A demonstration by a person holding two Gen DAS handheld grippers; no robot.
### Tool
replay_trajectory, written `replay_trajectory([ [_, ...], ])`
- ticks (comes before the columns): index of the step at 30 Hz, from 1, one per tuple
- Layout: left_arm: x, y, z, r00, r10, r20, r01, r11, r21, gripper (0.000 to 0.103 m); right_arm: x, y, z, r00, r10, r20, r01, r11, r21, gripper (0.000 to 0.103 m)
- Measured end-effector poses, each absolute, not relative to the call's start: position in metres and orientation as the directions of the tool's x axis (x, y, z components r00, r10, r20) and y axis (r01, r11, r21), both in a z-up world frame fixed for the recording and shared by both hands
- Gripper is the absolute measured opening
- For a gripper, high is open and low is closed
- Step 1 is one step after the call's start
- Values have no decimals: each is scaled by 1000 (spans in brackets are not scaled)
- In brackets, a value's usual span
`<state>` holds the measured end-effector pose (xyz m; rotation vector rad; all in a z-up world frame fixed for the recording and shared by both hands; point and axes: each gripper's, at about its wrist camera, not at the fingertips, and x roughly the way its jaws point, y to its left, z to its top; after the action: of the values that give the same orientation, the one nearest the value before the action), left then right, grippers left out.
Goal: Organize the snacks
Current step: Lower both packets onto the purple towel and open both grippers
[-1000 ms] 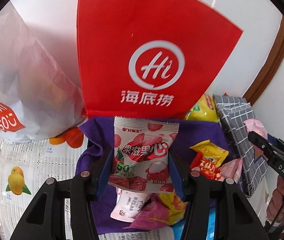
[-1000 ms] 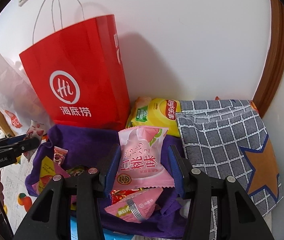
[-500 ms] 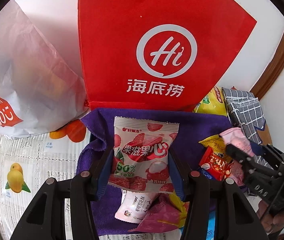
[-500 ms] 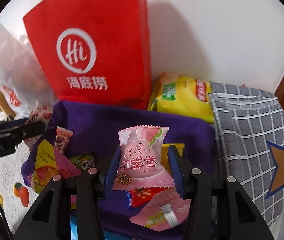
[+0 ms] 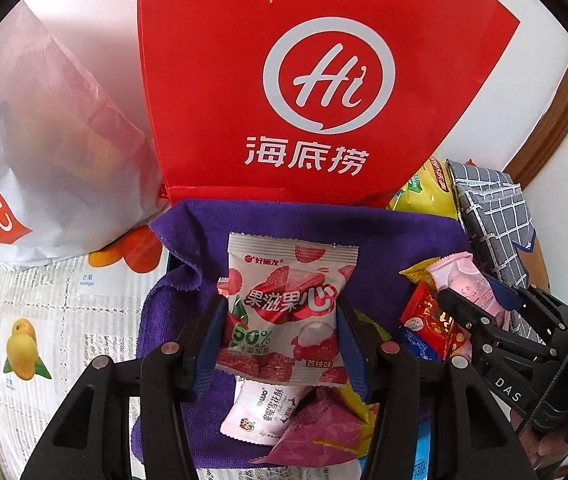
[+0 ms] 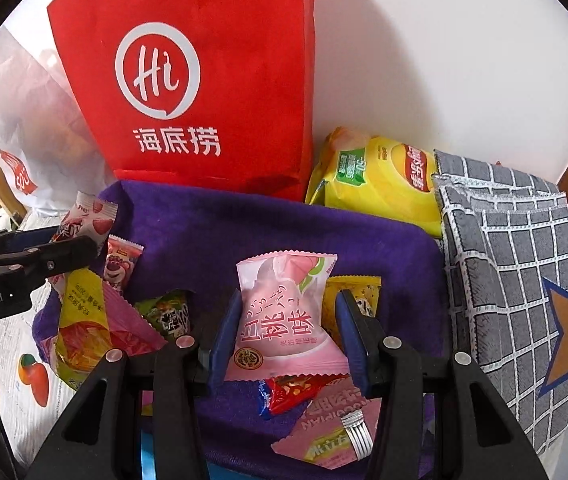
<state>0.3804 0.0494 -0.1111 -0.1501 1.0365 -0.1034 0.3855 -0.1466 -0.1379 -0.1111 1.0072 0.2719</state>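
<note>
My left gripper (image 5: 279, 320) is shut on a red-and-white lychee snack packet (image 5: 288, 312), held above the purple towel (image 5: 284, 224). My right gripper (image 6: 288, 332) is shut on a pink peach snack packet (image 6: 284, 320), also above the purple towel (image 6: 243, 232). Several loose snack packets lie on the towel: a pink-and-yellow one (image 6: 91, 320), a red one (image 6: 296, 392) and a white one (image 5: 259, 408). The right gripper with its pink packet (image 5: 468, 280) shows at the right of the left wrist view. The left gripper's finger (image 6: 43, 256) shows at the left of the right wrist view.
A red paper bag (image 5: 304, 80) (image 6: 203, 80) stands against the wall behind the towel. A white plastic bag (image 5: 43, 140) stands to its left. A yellow chip bag (image 6: 380, 176) and a grey checked cloth bag (image 6: 516, 280) lie to the right. A fruit-print tablecloth (image 5: 43, 320) covers the table.
Both grippers have moved closer over the towel, each keeping its packet. The right gripper has come nearer to the left one.
</note>
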Motion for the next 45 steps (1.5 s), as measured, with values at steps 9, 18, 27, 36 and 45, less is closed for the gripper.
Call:
replay_trajectory([
  [9,383,50,-117,486,-162,-859,9,984,-180,51,389,-143,-147,484,152,-862,-278,960,13,48],
  [18,386,51,-121,471,-160,-867,5,984,-179,51,390,-142,-151,481,135,-866,-280,960,-5,48],
  [27,387,49,-123,472,-156,-868,10,985,-171,51,390,-143,-152,481,135,-866,-280,960,-6,48],
  [36,387,50,-123,472,-160,-867,13,984,-175,51,389,-141,-154,474,131,-871,-287,958,-12,48],
  [45,388,49,-124,469,-160,-868,12,984,-175,51,391,-140,-159,459,134,-878,-293,956,-7,48],
])
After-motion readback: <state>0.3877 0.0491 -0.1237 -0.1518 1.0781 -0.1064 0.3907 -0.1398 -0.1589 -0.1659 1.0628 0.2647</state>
